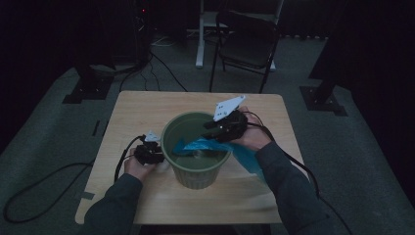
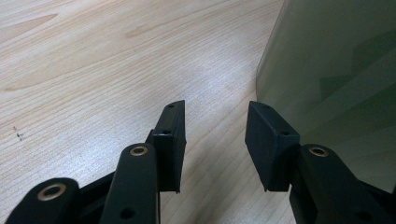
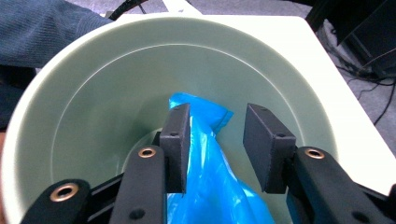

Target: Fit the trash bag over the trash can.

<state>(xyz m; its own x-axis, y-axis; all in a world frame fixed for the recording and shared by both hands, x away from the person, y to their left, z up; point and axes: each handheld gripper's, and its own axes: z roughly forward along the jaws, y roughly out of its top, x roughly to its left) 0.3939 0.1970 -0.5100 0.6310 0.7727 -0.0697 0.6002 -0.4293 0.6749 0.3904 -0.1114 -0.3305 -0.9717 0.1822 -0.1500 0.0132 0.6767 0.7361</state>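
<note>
The right tool (image 3: 215, 140) is sitting closest to the lens in the right gripper view, its jaws standing apart with the blue plastic bag (image 3: 205, 154) lying loosely between them; the left pad is brushing the film, the other is clear of it, so nothing is being pinched. The tool is pointing over the near-right rim down into the green bin (image 3: 93, 112). The bag's long axis is running from under the tool forward and down toward the bin's floor, its crumpled far end resting low inside the bin.

In the high view the rest of the bag (image 1: 244, 155) is trailing back over the right rim and lying on the table (image 1: 132, 107) beside the right hand (image 1: 252, 137). The right tool (image 1: 222, 128) is therefore the nearer one to the bag; any further feeding in or spreading looks like its job, probably by re-gripping the film just below the pads.

The left tool (image 2: 215, 140) is resting on the table at the bin's left side, jaws apart and empty, with the bin wall (image 2: 336, 70) just beside its right pad. In the high view this left tool (image 1: 149, 152) is lying near the bin (image 1: 195, 171), well placed to steady it.
</note>
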